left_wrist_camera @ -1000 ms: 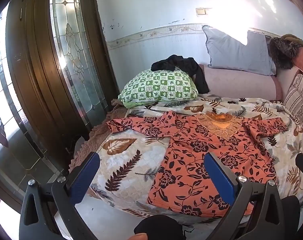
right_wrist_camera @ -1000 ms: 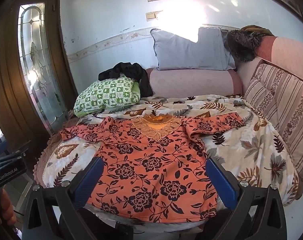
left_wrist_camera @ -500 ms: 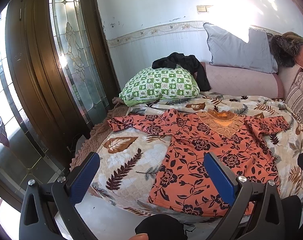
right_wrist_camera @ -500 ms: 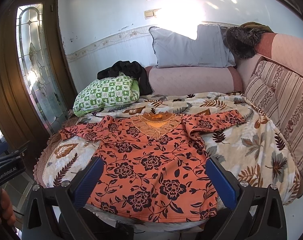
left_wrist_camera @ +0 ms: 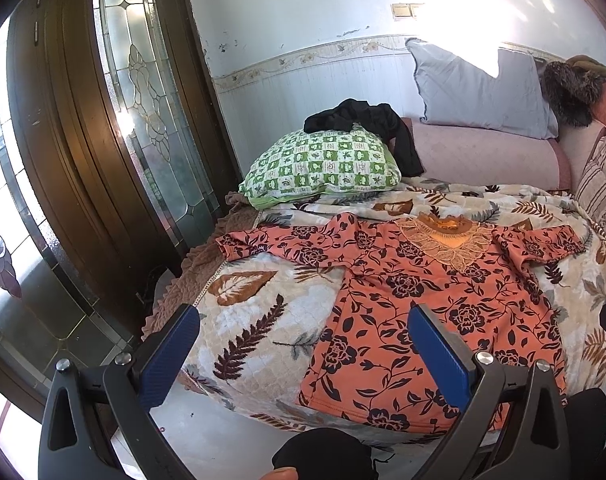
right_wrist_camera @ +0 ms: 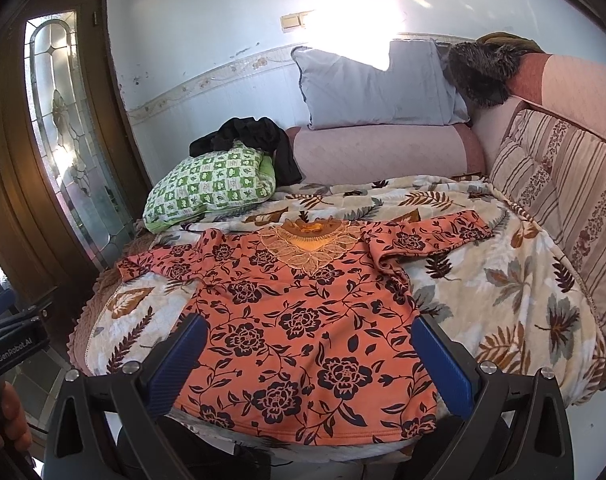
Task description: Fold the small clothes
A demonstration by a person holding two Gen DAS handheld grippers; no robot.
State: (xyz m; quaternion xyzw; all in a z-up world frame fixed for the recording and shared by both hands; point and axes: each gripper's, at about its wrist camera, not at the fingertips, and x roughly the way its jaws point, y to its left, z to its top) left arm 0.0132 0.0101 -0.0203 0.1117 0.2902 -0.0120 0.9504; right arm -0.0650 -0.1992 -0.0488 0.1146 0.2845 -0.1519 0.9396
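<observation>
An orange shirt with dark flowers (left_wrist_camera: 431, 296) (right_wrist_camera: 303, 312) lies flat and face up on a leaf-print blanket (left_wrist_camera: 263, 312) (right_wrist_camera: 503, 292), both sleeves spread out, hem toward me. My left gripper (left_wrist_camera: 303, 344) is open and empty, held above the blanket's near edge, to the left of the shirt's hem. My right gripper (right_wrist_camera: 309, 354) is open and empty, held above the shirt's lower half. Neither touches the cloth.
A green checked pillow (left_wrist_camera: 323, 164) (right_wrist_camera: 211, 184) with a black garment (left_wrist_camera: 367, 124) on it lies at the back left. A grey pillow (right_wrist_camera: 375, 88) and pink bolster (right_wrist_camera: 383, 152) line the wall. A wooden glass door (left_wrist_camera: 103, 140) stands left. Striped cushions (right_wrist_camera: 563, 188) are right.
Both grippers have lifted and drawn back slightly, so the shirt sits a little lower and smaller in view. The shirt has not moved. Both jaws stay open.
</observation>
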